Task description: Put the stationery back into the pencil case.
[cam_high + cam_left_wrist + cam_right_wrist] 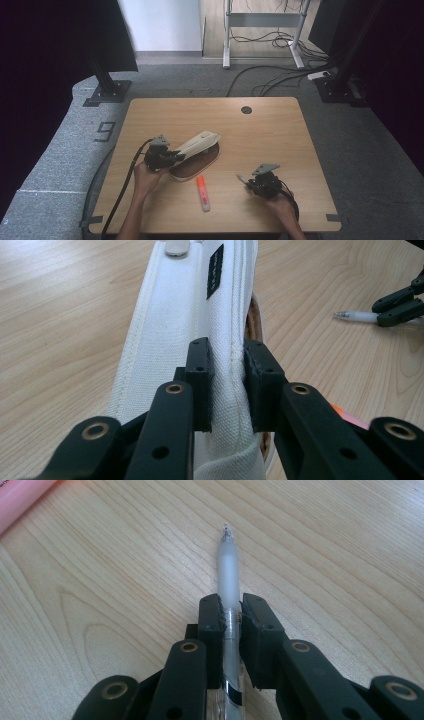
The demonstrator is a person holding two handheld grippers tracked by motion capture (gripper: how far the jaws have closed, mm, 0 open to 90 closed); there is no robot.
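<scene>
On the wooden bench (280,135), a white fabric pencil case (196,144) is gripped by the left tool (176,156), whose jaws are clenched on the upper flap of the case near its left end, so that the flap is lifted and tilted while the brown-lined lower half rests on the bench. In the left gripper view, the white canvas edge with its stitched seam is seen pinched between the pads of the left tool (228,385), and a small black label is seen farther along the case (190,305). The right tool (248,184) is held near the front right part of the bench, and a translucent pen (242,177) is grasped in it; in the right gripper view, the barrel of the pen (228,575) is pressed between the pads of the right tool (230,615), with the tip pointing away from the jaws, just above the wood. An orange-pink highlighter (202,192) lies flat on the bench between the two tools, just in front of the case and apart from both.
</scene>
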